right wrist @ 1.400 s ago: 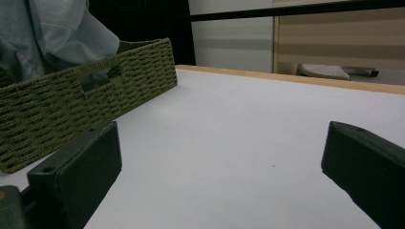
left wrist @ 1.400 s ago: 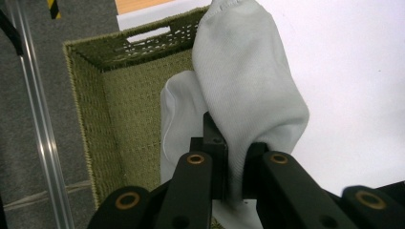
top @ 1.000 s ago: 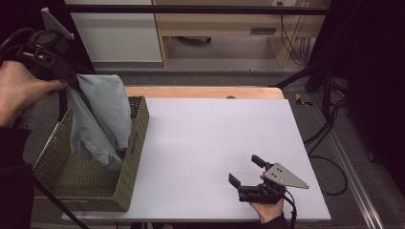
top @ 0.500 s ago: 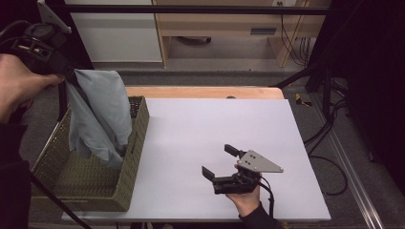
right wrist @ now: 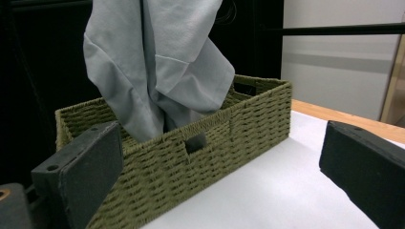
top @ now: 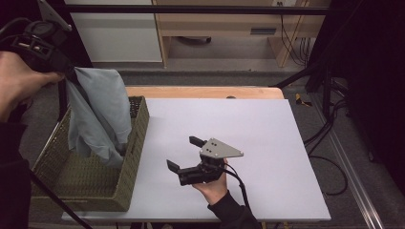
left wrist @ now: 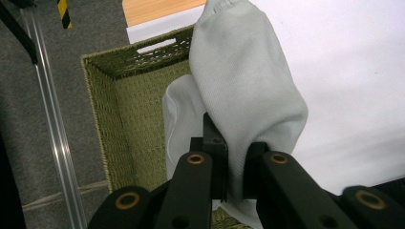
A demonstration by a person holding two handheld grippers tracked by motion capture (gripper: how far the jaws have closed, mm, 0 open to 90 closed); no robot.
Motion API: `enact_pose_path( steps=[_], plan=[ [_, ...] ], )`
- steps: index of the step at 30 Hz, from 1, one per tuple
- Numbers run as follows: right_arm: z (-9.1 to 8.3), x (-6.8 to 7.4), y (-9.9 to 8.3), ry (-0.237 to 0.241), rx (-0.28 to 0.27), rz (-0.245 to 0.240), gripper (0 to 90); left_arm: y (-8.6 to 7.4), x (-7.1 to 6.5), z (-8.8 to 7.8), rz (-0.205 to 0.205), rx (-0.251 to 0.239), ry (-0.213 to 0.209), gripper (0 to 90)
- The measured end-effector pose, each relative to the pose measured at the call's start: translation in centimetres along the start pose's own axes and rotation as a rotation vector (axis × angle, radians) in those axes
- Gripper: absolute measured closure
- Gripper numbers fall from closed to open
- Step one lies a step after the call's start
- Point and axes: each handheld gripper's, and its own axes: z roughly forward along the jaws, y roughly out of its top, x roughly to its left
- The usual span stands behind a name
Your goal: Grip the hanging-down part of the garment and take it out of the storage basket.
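At about nine o'clock on the white table top (top: pixel 267 129) stands a rectangular olive-green woven basket (top: pixel 131 157), its long side along the table's left edge. Above it, toward ten o'clock, the left gripper (top: pixel 64 71) is raised high, clenched on the top of a pale grey-blue cloth garment (top: pixel 98 114) whose lower end hangs down inside the basket. The left gripper view looks straight down its jaws, which are pressed together on a fold of the garment (left wrist: pixel 243 95), and shows the basket's bare woven floor (left wrist: pixel 138 109) beneath. The right gripper view shows a handle slot (right wrist: pixel 196 142) in the basket's near wall (right wrist: pixel 210 157). Near six o'clock the right gripper (top: pixel 184 155) hovers low, its jaws spread wide and empty, pointing at the basket. The table's right half lies open.
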Motion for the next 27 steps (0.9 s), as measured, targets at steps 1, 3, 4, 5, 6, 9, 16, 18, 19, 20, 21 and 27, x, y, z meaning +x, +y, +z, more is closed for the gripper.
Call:
enact_pose_path(
  steps=[1,3,4,5,6,9,16,18,19,20,21,27],
  plan=[
    [0.4,0.1,0.0,0.002,0.002,0.003,1.5,0.1,0.0,0.0,0.000,0.000,0.000,85.1],
    [1.4,0.3,0.1,0.008,0.009,-0.001,1.4,0.2,-0.1,0.1,-0.001,0.000,0.001,85.1],
    [1.8,0.4,0.1,0.016,0.011,0.000,1.5,0.2,-0.1,0.1,0.002,0.001,0.001,85.1],
    [2.3,0.6,0.1,0.022,0.009,-0.001,1.5,0.3,-0.2,0.2,0.004,0.001,0.000,85.1],
    [2.3,0.6,0.1,0.022,0.009,-0.001,1.5,0.3,-0.2,0.2,0.004,0.001,0.000,85.1],
    [4.1,1.4,0.2,0.049,0.018,-0.007,1.6,0.4,-0.4,0.3,0.009,0.000,0.004,85.1],
    [6.8,2.7,0.3,0.091,0.038,-0.032,1.8,0.4,-0.4,-0.1,0.013,-0.001,0.007,85.1],
    [7.7,3.2,0.3,0.100,0.047,-0.034,1.9,0.4,-0.3,-0.2,0.009,0.001,0.008,85.1],
    [8.1,3.4,0.2,0.110,0.051,-0.039,1.9,0.3,-0.3,-0.2,0.008,-0.001,0.009,85.1],
    [8.6,3.6,0.2,0.113,0.055,-0.048,2.0,0.3,-0.2,-0.2,0.007,0.001,0.008,85.1],
    [9.0,3.8,0.1,0.116,0.066,-0.051,2.1,0.3,-0.2,-0.2,0.009,0.000,0.011,85.1],
    [11.5,4.7,-0.2,0.136,0.090,-0.064,3.5,0.5,-0.2,-0.3,0.006,0.004,0.020,85.1]
  ],
)
